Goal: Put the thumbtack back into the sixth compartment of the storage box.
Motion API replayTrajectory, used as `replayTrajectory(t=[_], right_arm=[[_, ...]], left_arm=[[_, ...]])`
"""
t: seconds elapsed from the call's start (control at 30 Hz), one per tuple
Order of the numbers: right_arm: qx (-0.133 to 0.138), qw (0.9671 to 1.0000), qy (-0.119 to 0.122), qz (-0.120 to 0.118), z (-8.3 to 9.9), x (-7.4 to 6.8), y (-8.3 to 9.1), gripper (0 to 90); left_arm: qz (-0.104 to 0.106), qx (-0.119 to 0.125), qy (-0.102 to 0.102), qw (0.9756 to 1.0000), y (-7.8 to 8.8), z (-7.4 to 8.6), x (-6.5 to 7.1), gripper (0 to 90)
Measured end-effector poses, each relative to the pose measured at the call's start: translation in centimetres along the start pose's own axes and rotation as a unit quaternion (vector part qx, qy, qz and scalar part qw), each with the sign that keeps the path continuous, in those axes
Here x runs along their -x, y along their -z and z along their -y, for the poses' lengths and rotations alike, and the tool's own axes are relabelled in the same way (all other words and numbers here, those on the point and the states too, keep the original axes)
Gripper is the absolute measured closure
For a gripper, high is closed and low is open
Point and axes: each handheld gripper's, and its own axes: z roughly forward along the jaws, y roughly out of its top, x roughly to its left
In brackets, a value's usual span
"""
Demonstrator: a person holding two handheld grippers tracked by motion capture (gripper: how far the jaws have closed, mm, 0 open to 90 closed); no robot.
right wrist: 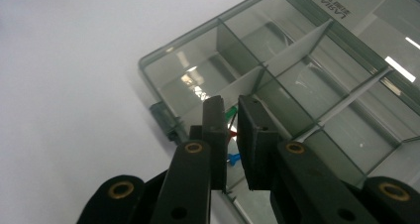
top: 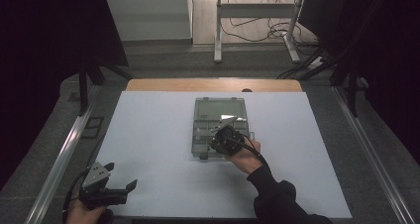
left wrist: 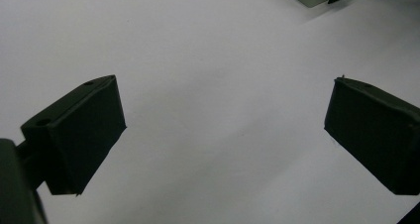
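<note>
Black jaws of the right gripper [right wrist: 230,135] stand nearly together, a thin gap between them, nothing clamped. Just beyond and below their tips lies the clear compartment box [right wrist: 297,75], its dividers forming small cells; the gripper hovers over the box's near corner, beside a small latch [right wrist: 166,120] on its edge. Small green, red and blue pieces [right wrist: 232,135] show through the gap between the jaws, inside a cell. From above, the right gripper [top: 225,137] sits over the box [top: 218,110] on the white counter [top: 148,149]. Well apart from it, the left gripper [top: 121,177] rests with jaws wide apart, bare counter between them.
</note>
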Motion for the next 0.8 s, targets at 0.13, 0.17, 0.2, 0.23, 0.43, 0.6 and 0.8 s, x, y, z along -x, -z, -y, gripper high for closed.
replayTrajectory(t=[0.13,0.17,0.2,0.23,0.43,0.6,0.8], right_arm=[[-0.008,1.0000,-0.004,0.001,0.0,0.3,-0.5,77.4],[-0.010,0.9999,-0.007,0.003,0.1,0.4,-0.7,76.4],[-0.011,0.9999,-0.007,0.006,0.1,0.5,-0.7,75.4],[-0.010,0.9999,-0.009,0.006,0.1,0.5,-0.6,74.6],[0.003,0.9999,-0.015,0.005,0.1,0.6,0.1,67.7],[0.009,0.9998,-0.015,0.004,0.2,0.7,0.6,59.6],[0.016,0.9997,-0.020,0.005,0.3,0.6,1.3,49.2]], left_arm=[[0.000,0.000,-0.001,1.0000,0.0,0.0,0.0,2.6],[0.000,0.000,-0.001,1.0000,0.0,0.0,0.0,2.7],[0.000,0.000,-0.001,1.0000,0.0,0.0,0.0,2.6],[0.000,0.000,-0.002,1.0000,0.0,0.0,0.0,2.6],[0.000,-0.001,-0.002,1.0000,0.0,0.0,0.0,2.6],[0.001,0.000,-0.002,1.0000,0.0,0.0,0.0,2.6],[0.001,0.001,-0.001,1.0000,0.0,0.0,0.0,2.7]])
